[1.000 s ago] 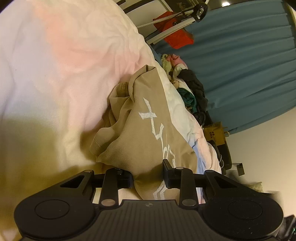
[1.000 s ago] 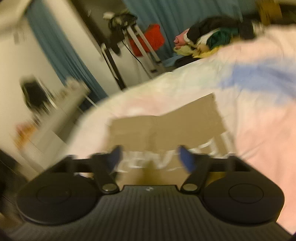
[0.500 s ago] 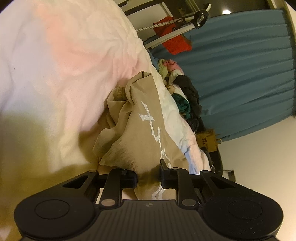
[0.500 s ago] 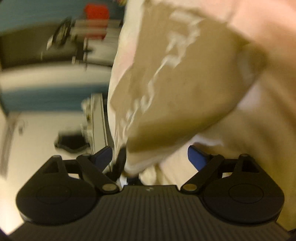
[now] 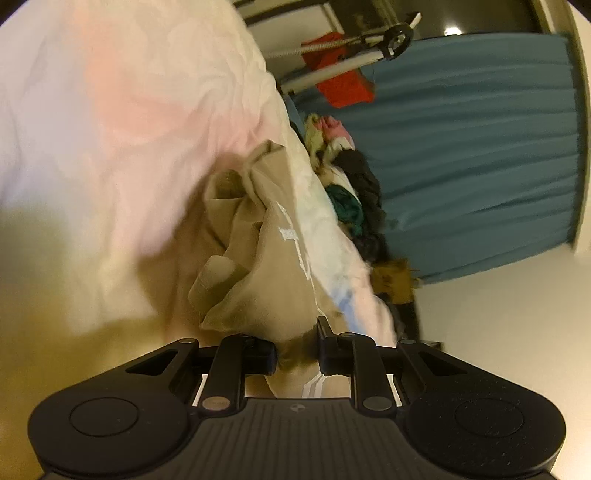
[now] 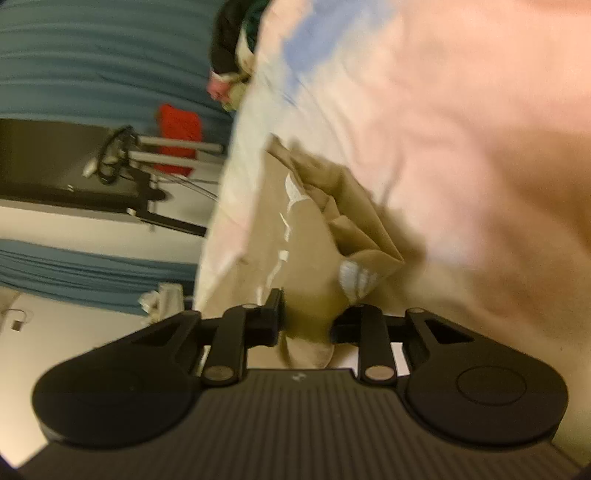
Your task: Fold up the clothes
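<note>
Tan garment (image 5: 258, 280) bunched on bedsheet (image 5: 110, 147), pinched in left claw (image 5: 297, 354) and just-closed right claw (image 6: 308, 325)

**A bedroom with teal curtains and a pastel bed**

A wide bed (image 5: 110, 147) fills most of both views, covered in a crumpled sheet tinted pale pink, white and light blue. Pleated teal curtains (image 5: 480, 147) hang behind it, meeting a plain off-white wall (image 5: 517, 314). In the right wrist view a second stretch of the same curtain fabric (image 6: 92, 269) shows lower down. Beside the bed stands a piece of metal-framed equipment (image 6: 147, 162) with grey tubes, black parts and loose cables; something bright red (image 5: 343, 85) sits behind it. A small ceiling light (image 5: 452, 30) glows above the curtain top. The lighting is warm and yellowish, and the near bedding falls into shadow.
</note>
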`<state>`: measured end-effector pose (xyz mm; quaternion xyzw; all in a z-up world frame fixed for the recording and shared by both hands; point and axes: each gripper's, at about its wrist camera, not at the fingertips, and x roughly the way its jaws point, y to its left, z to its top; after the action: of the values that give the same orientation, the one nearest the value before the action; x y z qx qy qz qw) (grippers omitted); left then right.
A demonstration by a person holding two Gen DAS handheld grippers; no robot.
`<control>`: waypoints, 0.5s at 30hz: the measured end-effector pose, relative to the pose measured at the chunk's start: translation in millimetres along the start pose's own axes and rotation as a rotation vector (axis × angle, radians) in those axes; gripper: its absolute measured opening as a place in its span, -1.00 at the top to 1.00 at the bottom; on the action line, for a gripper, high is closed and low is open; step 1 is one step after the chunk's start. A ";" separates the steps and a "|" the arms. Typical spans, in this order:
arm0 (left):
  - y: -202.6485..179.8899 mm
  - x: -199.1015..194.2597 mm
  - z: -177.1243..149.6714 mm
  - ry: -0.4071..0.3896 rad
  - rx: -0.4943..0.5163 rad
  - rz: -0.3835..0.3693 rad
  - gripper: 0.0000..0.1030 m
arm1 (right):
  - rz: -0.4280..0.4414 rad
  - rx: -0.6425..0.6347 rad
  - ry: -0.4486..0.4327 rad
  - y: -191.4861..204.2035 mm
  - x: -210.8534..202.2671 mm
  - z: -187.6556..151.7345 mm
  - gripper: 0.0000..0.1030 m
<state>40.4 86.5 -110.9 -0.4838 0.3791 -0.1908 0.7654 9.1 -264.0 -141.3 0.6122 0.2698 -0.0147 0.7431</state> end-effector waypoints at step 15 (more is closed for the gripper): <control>-164.5 76.6 -22.6 0.380 0.240 -0.025 0.60 | 0.057 0.034 -0.258 26.0 -124.1 84.1 0.55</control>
<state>84.4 -52.9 -1.1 -0.3494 0.4848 -0.3318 0.7299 -55.5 -373.0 -57.1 0.6251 0.1540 -0.0767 0.7614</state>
